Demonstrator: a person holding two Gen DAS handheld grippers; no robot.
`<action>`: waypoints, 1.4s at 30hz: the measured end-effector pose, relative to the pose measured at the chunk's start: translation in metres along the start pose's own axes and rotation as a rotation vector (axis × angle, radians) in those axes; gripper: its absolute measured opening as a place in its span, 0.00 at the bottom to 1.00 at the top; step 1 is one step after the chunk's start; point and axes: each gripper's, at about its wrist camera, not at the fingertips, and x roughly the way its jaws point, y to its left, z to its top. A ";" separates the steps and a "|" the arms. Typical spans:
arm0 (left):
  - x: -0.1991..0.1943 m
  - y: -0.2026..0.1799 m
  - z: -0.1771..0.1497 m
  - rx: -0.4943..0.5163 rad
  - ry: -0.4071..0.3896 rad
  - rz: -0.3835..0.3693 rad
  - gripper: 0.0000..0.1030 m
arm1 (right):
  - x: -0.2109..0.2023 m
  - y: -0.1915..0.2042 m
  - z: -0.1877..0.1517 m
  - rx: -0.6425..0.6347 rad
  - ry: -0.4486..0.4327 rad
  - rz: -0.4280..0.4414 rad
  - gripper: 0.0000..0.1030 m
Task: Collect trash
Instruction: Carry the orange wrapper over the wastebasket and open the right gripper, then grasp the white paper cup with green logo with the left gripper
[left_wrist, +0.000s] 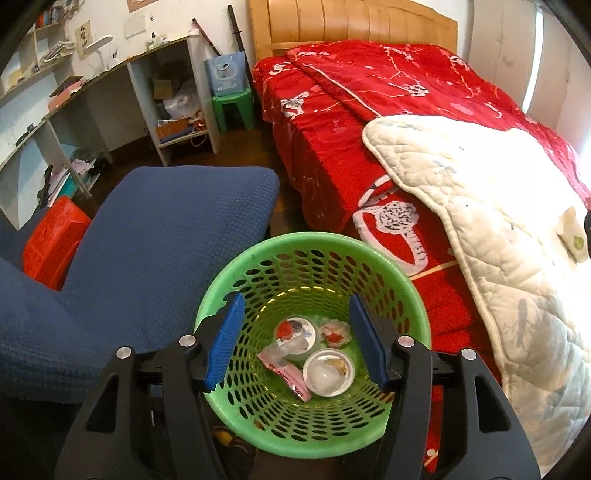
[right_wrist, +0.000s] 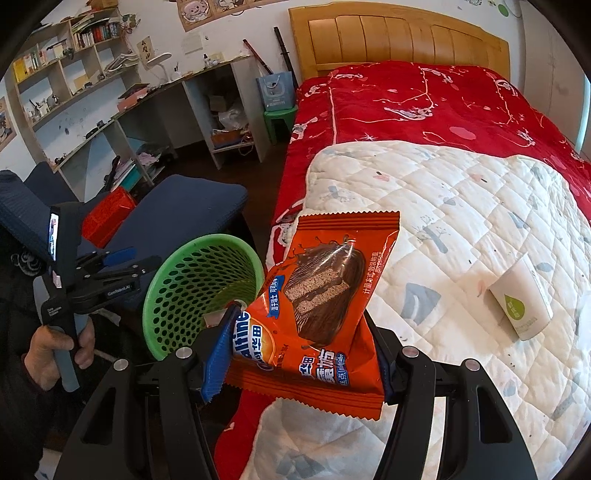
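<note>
Above the quilted bedspread – right gripper clamps crinkly orange wrapper

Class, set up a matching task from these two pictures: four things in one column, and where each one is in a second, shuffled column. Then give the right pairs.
Things
1. snack wrapper
2. white cup
3. yogurt tub
4. red box

Places
A. on the blue chair
B. in the green basket
C. in the right gripper
D. lying on the white quilt

Pairs: 1-C, 2-D, 3-B, 4-A
</note>
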 end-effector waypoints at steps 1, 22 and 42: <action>0.002 0.002 0.001 -0.004 0.005 0.000 0.57 | 0.001 0.001 0.001 -0.002 0.001 0.004 0.58; 0.000 0.038 0.005 -0.079 0.002 0.041 0.66 | 0.054 0.066 0.011 -0.035 0.051 0.108 0.58; -0.020 0.047 0.001 -0.126 -0.014 0.064 0.69 | 0.070 0.083 0.013 0.024 0.032 0.196 0.74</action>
